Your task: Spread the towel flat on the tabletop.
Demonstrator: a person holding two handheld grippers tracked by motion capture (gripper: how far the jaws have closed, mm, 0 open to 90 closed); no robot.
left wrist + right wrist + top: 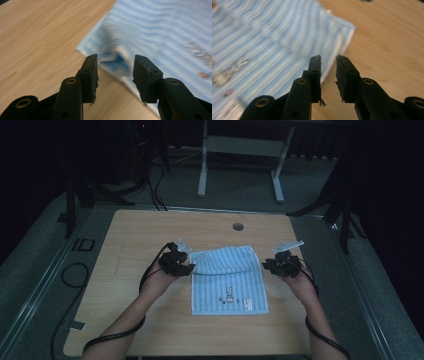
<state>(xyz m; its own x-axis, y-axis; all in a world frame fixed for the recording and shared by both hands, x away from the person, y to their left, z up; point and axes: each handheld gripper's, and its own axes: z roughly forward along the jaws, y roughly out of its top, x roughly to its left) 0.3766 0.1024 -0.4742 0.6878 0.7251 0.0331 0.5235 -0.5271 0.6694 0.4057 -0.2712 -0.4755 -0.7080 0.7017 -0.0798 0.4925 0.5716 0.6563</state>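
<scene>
I hold a black two-jaw gripper in each hand over a light wooden table [135,230] with rounded corners. Between them lies a pale blue and white striped towel [227,280], folded into a rectangle near the table's middle, its far part doubled over into a rounded hump.

My left gripper [115,75] sits at the towel's left edge near the far corner. Its jaws stand moderately apart with nothing between the pads; through the gap I see a folded towel corner [117,58] with a darker blue inner layer showing. The jaws hang just over the edge, and I cannot tell whether they touch the cloth.

My right gripper [328,75] sits at the towel's right edge. Its jaws stand narrowly apart and clasp nothing; the towel's white hem [337,50] runs up just beside the left jaw, with bare wood under the right jaw.

A small printed figure [229,295] marks the near part of the towel, too small and blurred to read. The towel is blurred in both gripper views. My forearms are cut off by the bottom of the high view, and the room beyond the table is dark.
</scene>
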